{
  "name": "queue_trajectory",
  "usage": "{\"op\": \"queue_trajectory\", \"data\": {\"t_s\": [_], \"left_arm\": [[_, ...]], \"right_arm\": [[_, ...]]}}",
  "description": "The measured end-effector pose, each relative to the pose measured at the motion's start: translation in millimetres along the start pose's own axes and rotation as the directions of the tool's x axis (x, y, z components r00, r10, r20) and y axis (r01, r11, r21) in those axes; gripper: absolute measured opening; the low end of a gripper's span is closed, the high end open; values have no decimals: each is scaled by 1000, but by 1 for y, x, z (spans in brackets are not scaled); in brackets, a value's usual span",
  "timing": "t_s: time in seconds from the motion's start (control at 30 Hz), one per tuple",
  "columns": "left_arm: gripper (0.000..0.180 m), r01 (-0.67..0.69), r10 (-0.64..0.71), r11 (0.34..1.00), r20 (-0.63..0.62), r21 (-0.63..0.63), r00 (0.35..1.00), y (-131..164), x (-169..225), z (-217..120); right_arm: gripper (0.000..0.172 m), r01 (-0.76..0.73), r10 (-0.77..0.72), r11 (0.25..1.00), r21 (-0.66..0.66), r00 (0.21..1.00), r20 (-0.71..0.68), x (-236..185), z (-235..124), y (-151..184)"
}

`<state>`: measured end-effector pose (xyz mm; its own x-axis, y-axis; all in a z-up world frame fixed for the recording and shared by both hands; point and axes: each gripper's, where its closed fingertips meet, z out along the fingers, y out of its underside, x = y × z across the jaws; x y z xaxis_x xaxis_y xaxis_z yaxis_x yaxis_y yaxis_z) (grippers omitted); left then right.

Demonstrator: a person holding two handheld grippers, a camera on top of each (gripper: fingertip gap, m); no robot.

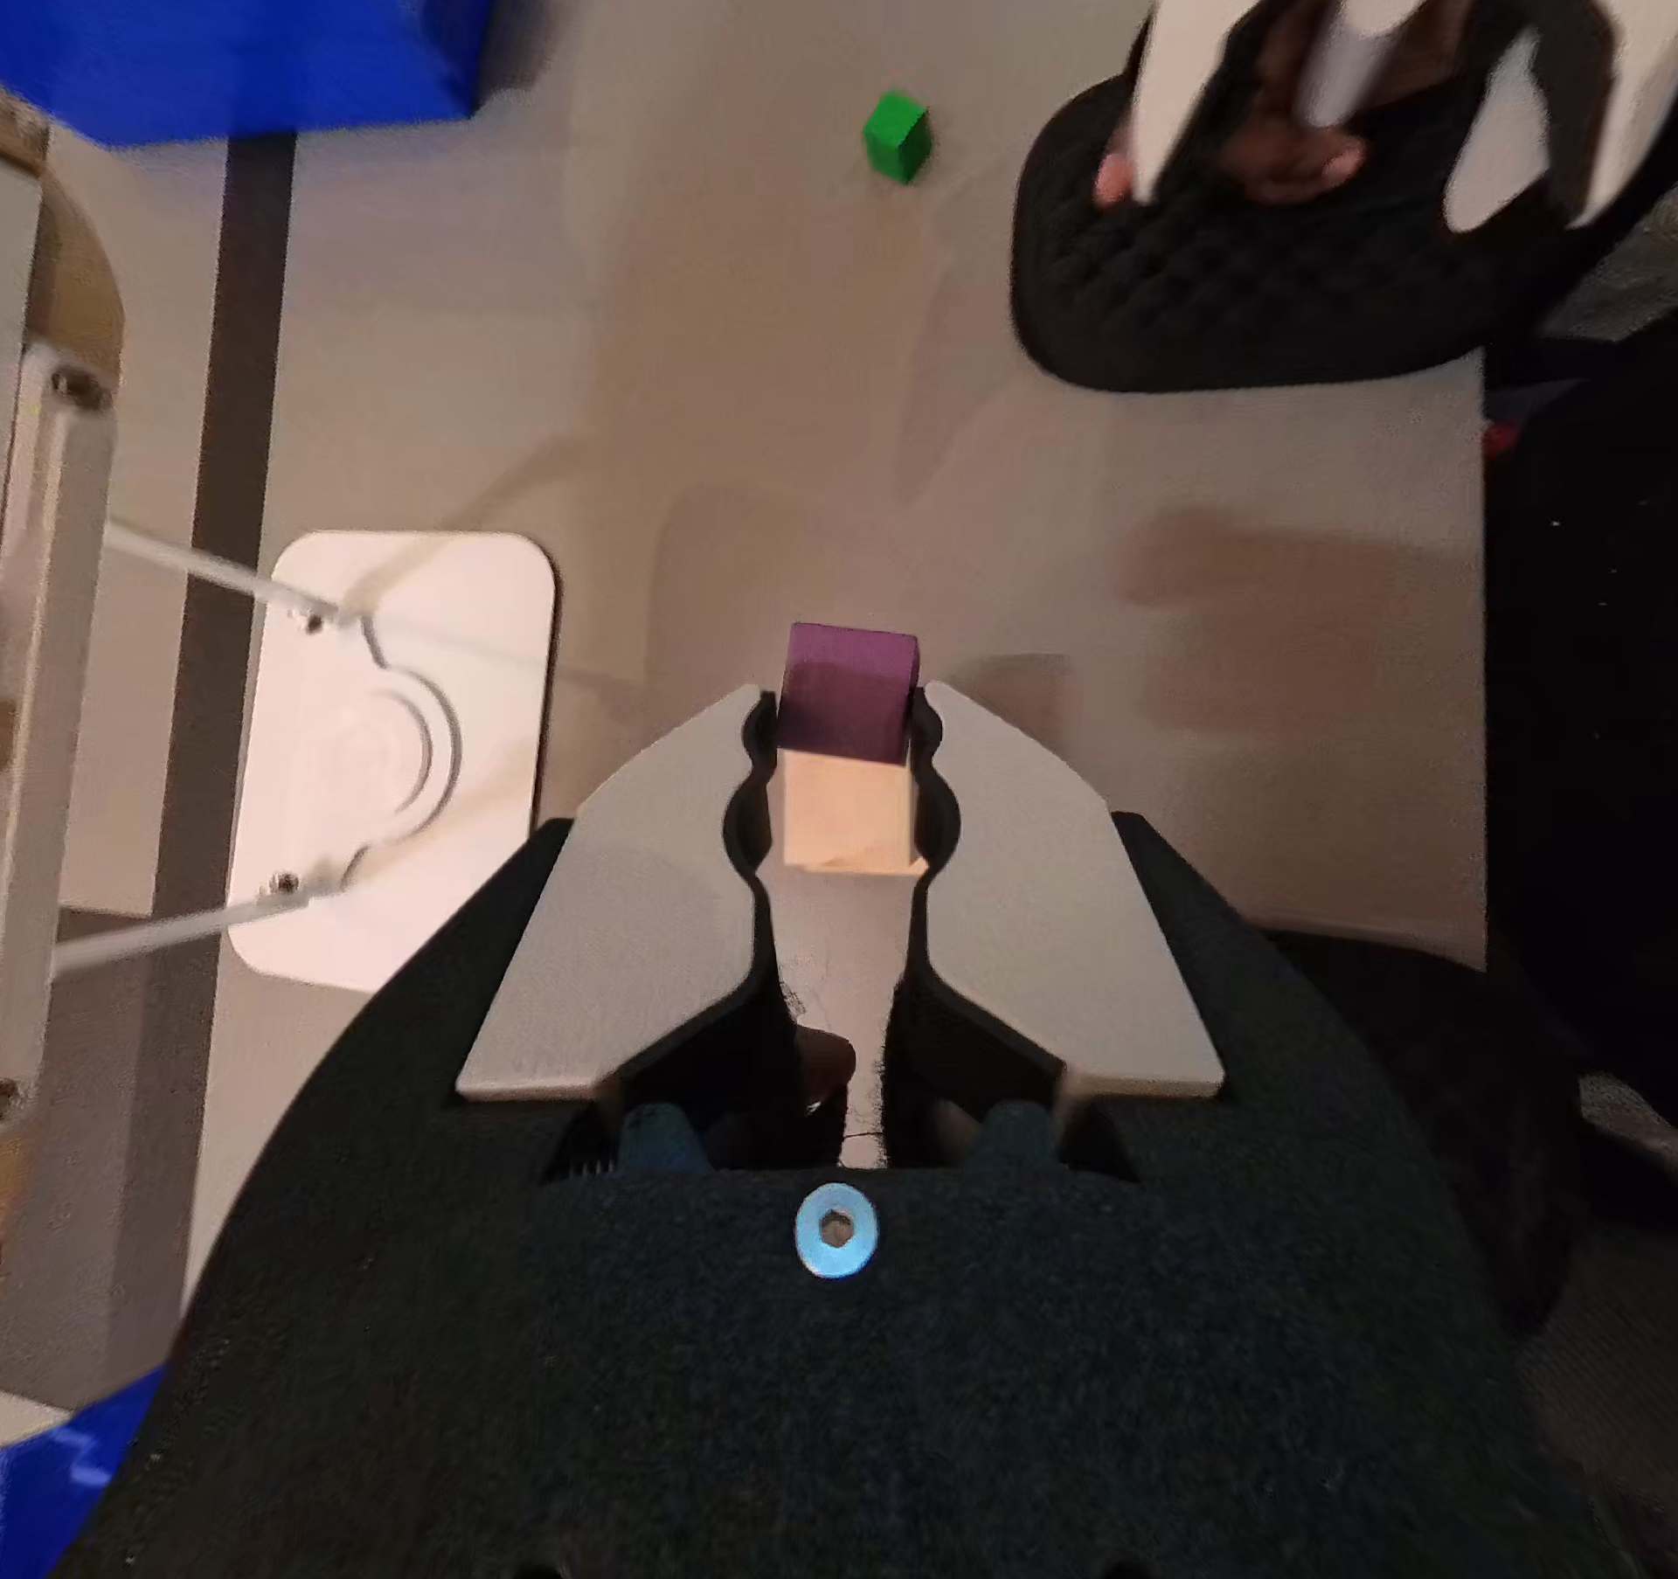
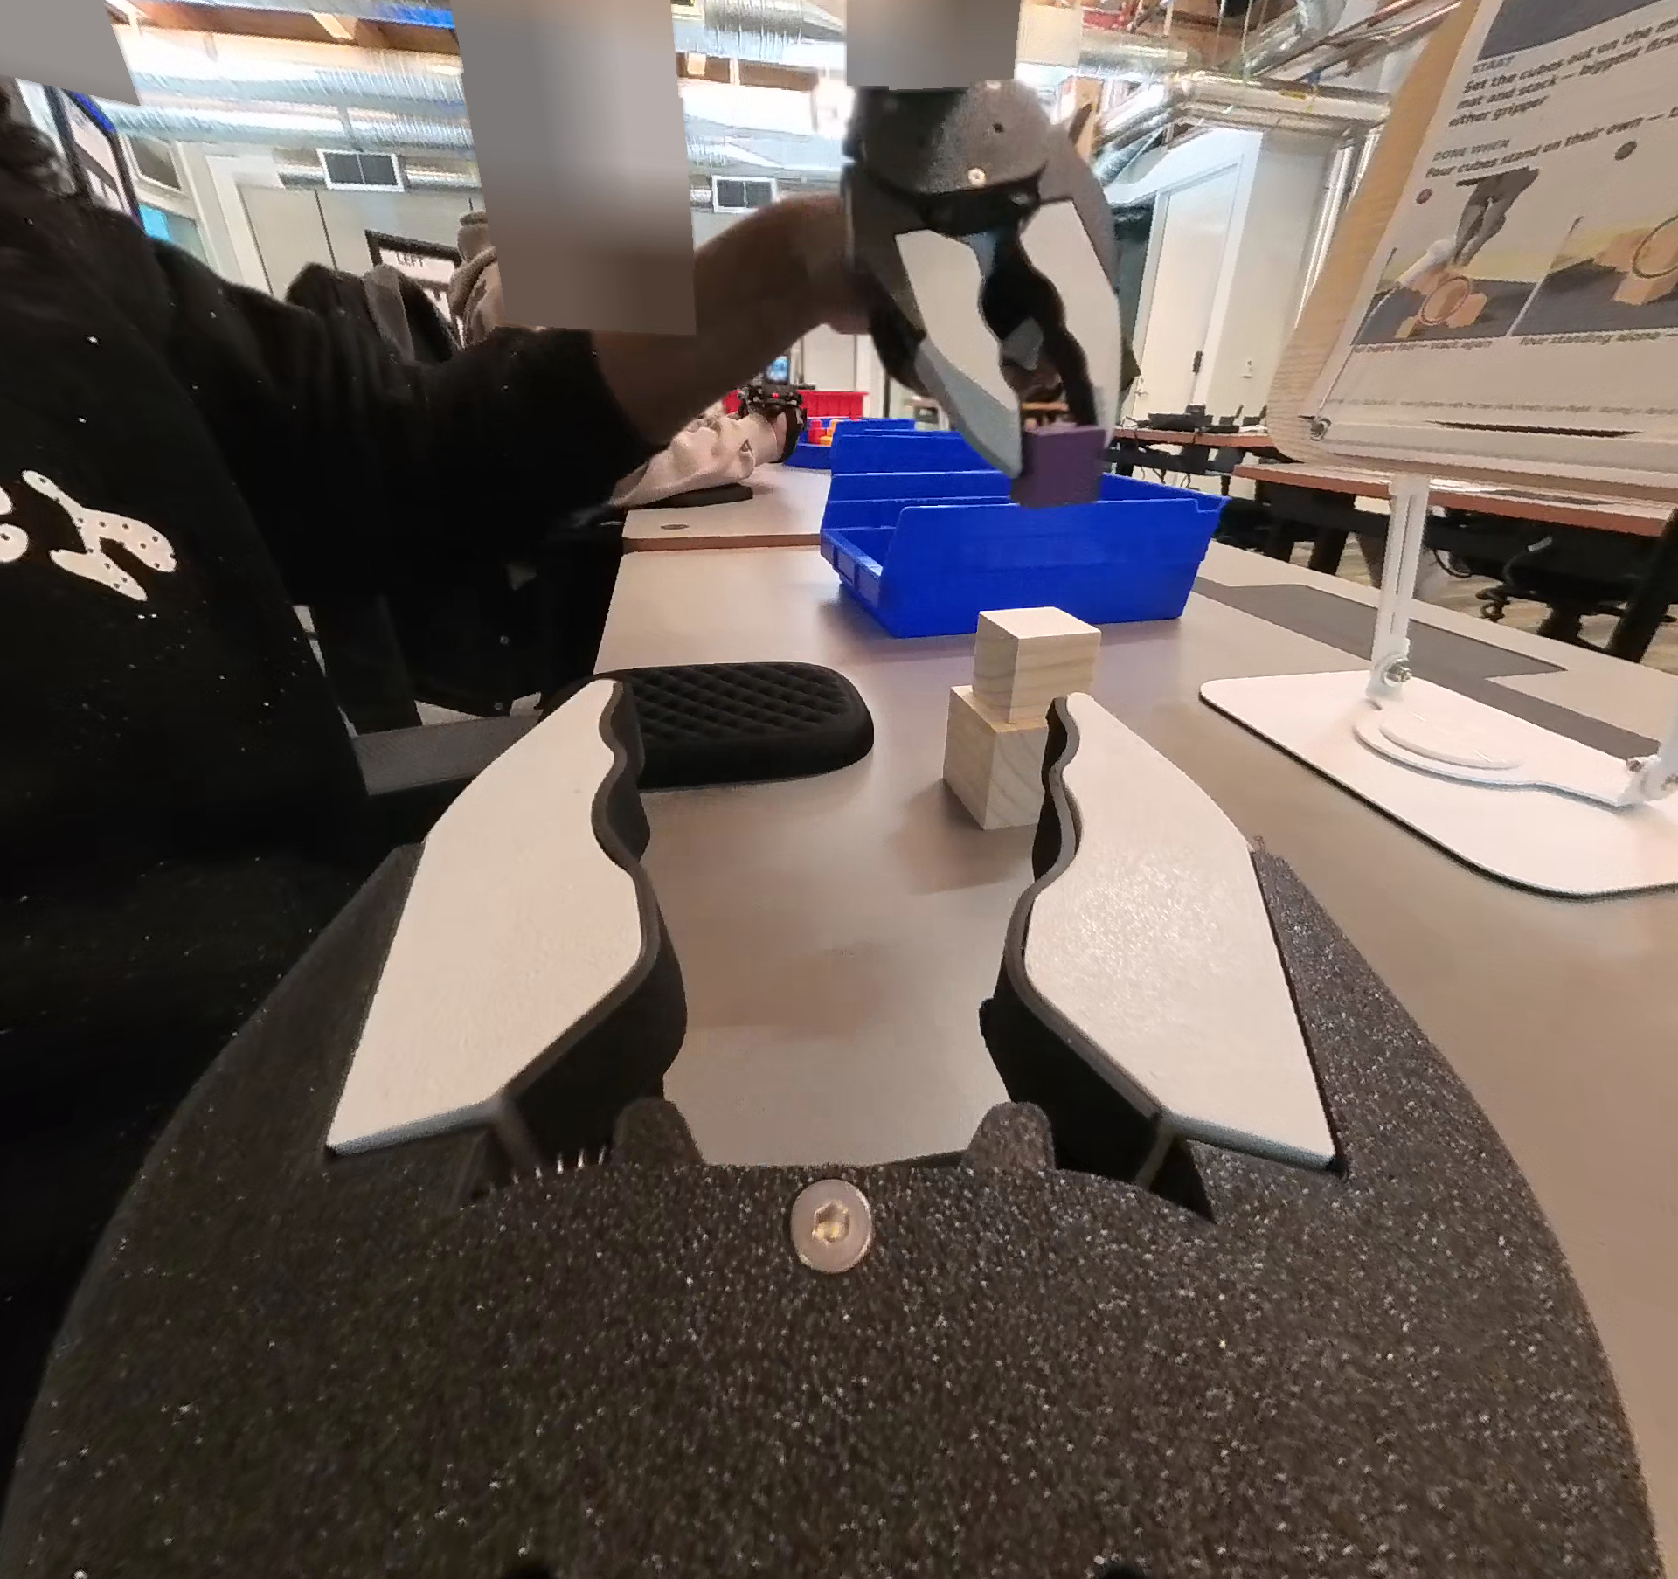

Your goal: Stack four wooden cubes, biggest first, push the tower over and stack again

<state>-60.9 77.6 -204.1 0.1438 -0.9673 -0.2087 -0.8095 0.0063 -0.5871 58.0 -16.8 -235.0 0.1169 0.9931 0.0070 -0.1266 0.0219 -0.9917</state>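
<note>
The purple cube (image 1: 849, 700) is sitting pinched between the fingertips of the left gripper (image 2: 1058, 437), both dark pads pressing on its opposite side faces, and it is hanging in the air, well above the table (image 2: 817, 945). Seen along the left gripper's fingers, a pale wooden face is showing directly behind the cube, so the held cube is lying roughly over the two stacked wooden cubes (image 2: 1021, 700); in the right wrist view those two are standing one on the other, the upper one (image 2: 1035, 659) turned a little and offset from the lower (image 2: 994, 768), with clear air between the stack and the purple cube above. The left gripper is pointing downward, so the stack is lying below it along its own finger axis.

The right gripper (image 2: 835, 718) is spread wide and holding nothing, low over the table, with the stack just beyond its right finger (image 2: 1144, 882). A small green cube (image 1: 896, 135) is lying apart on the table, nearer the right gripper. A black padded rest (image 2: 745, 718), a blue bin (image 2: 1017, 564) and a white stand base (image 2: 1453, 773) are standing round about.
</note>
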Motion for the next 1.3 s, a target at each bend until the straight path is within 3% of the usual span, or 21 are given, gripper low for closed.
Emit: {"op": "queue_trajectory", "data": {"t_s": [0.23,0.47,1.17,1.3], "left_arm": [[27,125,-125,992,9,-25,992,29,-7,16],[28,156,-155,987,33,-37,987,45,-8,23],[28,156,-155,987,30,-47,988,53,-7,30],[51,162,-162,986,21,-35,987,52,-4,31]], "right_arm": [[84,-1,1,1000,2,1000,-1,0,0,0],[83,-2,2,1000,2,1000,-2,1,0,0],[83,0,0,1000,4,1000,-8,1,-1,-1],[83,1,-1,1000,4,1000,-7,1,-1,-1]]}}
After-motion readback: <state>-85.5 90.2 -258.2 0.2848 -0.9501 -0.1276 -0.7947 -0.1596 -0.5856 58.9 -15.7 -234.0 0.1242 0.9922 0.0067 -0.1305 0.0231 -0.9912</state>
